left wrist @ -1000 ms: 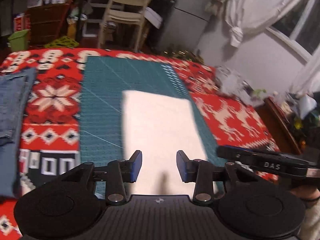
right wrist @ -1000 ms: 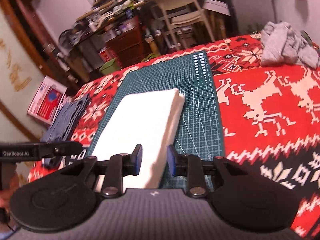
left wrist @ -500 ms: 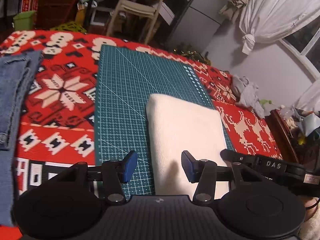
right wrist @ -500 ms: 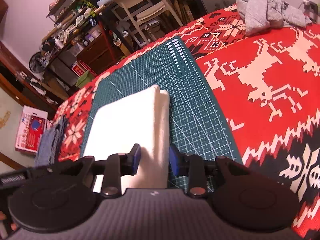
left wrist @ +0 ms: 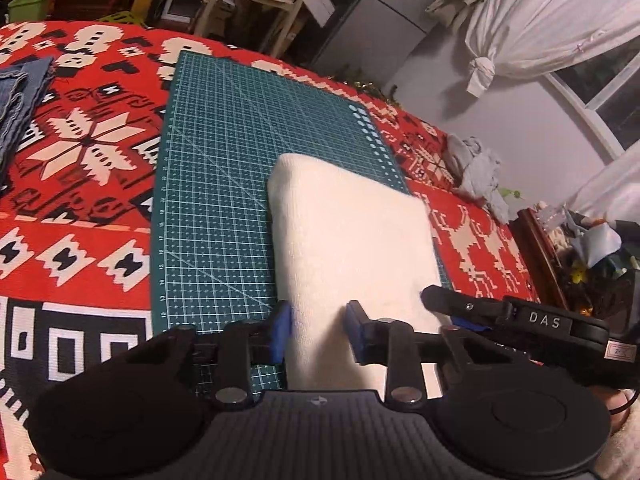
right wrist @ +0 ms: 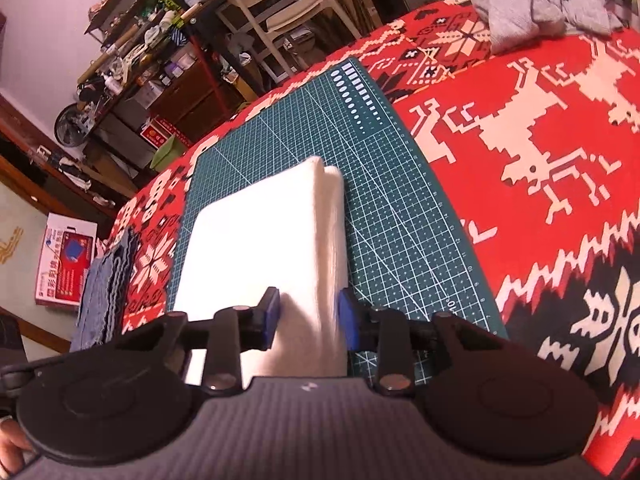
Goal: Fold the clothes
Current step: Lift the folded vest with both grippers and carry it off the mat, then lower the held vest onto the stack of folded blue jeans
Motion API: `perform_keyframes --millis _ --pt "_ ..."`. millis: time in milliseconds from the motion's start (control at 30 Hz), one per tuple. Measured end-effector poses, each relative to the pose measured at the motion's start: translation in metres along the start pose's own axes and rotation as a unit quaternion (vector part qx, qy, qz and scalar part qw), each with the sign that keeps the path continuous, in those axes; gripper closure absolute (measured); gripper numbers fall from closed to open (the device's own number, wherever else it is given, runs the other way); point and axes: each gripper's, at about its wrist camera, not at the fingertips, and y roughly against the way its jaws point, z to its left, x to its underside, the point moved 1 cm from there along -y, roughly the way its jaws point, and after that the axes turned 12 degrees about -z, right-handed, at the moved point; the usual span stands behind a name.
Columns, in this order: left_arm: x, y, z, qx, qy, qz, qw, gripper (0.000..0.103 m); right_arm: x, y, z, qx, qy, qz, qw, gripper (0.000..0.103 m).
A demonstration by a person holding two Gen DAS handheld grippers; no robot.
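A folded white cloth (left wrist: 348,232) lies lengthwise on the green cutting mat (left wrist: 220,180). My left gripper (left wrist: 318,332) is at the cloth's near left corner, and both blue pads press into the fabric bunched between them. In the right wrist view the same cloth (right wrist: 260,232) shows stacked layers along its right side. My right gripper (right wrist: 308,320) is at the near right corner with the layered edge squeezed between its pads. The cloth's near end is hidden under both gripper bodies.
The mat (right wrist: 400,220) sits on a red patterned blanket (right wrist: 540,120). Folded blue jeans (left wrist: 20,96) lie at the left. A crumpled grey garment (right wrist: 532,4) lies at the far right. A chair (right wrist: 280,4) and cluttered shelves stand beyond the far edge.
Both grippers have dropped lower onto the cloth's near end. The left jaws have narrowed from wide open onto the fabric. The right jaws keep about the same width.
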Motion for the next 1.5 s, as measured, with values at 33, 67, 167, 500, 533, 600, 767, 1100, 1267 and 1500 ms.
perform_keyframes --millis 33,67,167,500,533,600,767,1100,1267,1500 --pt "0.0 -0.001 0.001 0.001 0.001 0.001 1.0 0.074 0.0 0.0 0.001 0.0 0.005 -0.001 1.0 0.068" --pt "-0.001 -0.002 0.002 0.002 0.004 0.002 1.0 0.074 0.001 -0.002 0.0 0.0 0.004 -0.001 1.0 0.068" --pt "-0.002 -0.005 0.006 0.008 0.021 0.001 0.9997 0.076 0.001 -0.004 0.001 0.0 0.006 -0.003 1.0 0.074" --pt "-0.005 0.016 -0.004 -0.002 -0.001 -0.042 0.9991 0.086 -0.01 0.002 0.016 -0.004 0.022 -0.013 1.0 0.09" --pt "-0.008 0.02 -0.002 -0.003 0.004 -0.048 0.9988 0.086 -0.012 0.002 0.019 -0.009 0.024 -0.013 1.0 0.09" --pt "-0.014 0.029 0.003 -0.005 0.013 -0.061 0.998 0.087 -0.015 0.002 0.029 -0.019 0.029 -0.014 0.999 0.09" --pt "-0.035 0.065 0.02 -0.022 0.015 -0.105 0.9941 0.087 -0.025 -0.009 0.067 -0.056 0.037 -0.01 0.998 0.091" --pt "-0.093 0.144 0.112 -0.065 0.054 -0.189 0.9783 0.087 -0.033 -0.06 0.206 -0.147 0.08 -0.009 0.986 0.091" --pt "-0.11 0.166 0.165 -0.073 0.062 -0.21 0.9729 0.087 -0.018 -0.093 0.27 -0.161 0.094 -0.005 0.982 0.091" --pt "-0.106 0.168 0.23 -0.086 0.092 -0.211 0.9692 0.087 0.022 -0.137 0.325 -0.151 0.11 0.021 0.982 0.091"
